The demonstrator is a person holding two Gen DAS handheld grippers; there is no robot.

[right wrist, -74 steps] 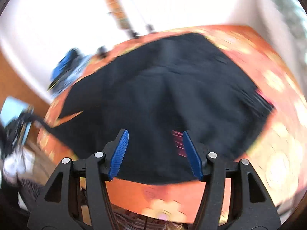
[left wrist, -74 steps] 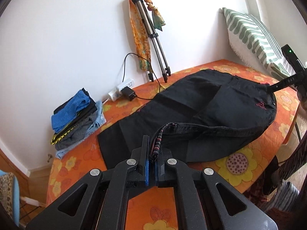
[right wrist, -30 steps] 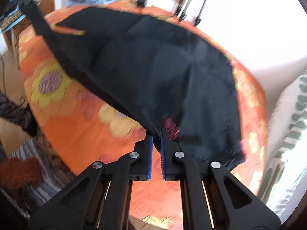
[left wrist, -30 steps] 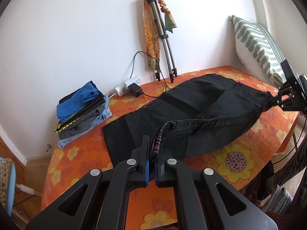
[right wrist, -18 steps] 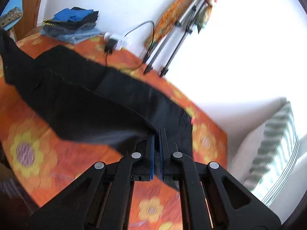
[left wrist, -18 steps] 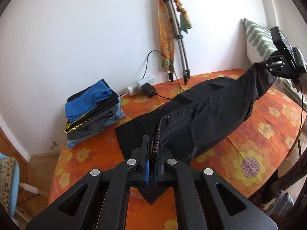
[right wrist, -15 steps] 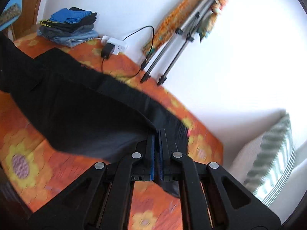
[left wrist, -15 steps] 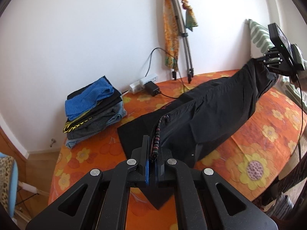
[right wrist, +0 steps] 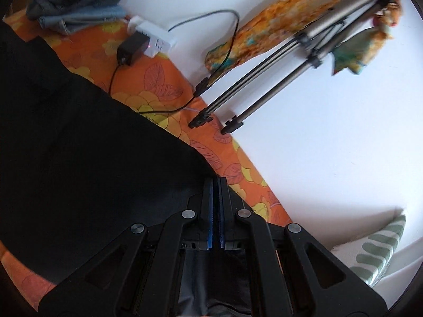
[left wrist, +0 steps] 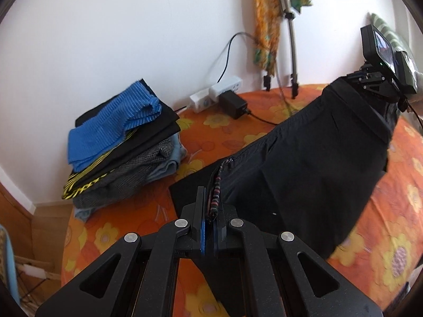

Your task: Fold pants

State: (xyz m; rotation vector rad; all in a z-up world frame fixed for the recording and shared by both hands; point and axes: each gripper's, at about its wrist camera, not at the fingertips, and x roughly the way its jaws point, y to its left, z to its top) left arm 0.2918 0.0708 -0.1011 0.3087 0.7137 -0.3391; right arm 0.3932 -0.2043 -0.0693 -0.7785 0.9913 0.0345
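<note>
Up close, the left gripper (left wrist: 208, 220) has its jaws clamped on the striped waistband edge of the black pants (left wrist: 304, 163), which stretch lengthwise, lifted, across to the right gripper (left wrist: 370, 79), clamped on the far end over the orange bench (left wrist: 119, 227). Can't tell if it's hem or waist; the lower fabric blurs toward the clothes pile (left wrist: 119, 145)

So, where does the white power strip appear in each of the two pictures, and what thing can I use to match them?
Left wrist view: the white power strip is above centre, against the wall, right of the pile of clothes.
Right wrist view: the power strip is upper left, at the wall.
Shared landmark: the tripod with the orange scarf.
</note>
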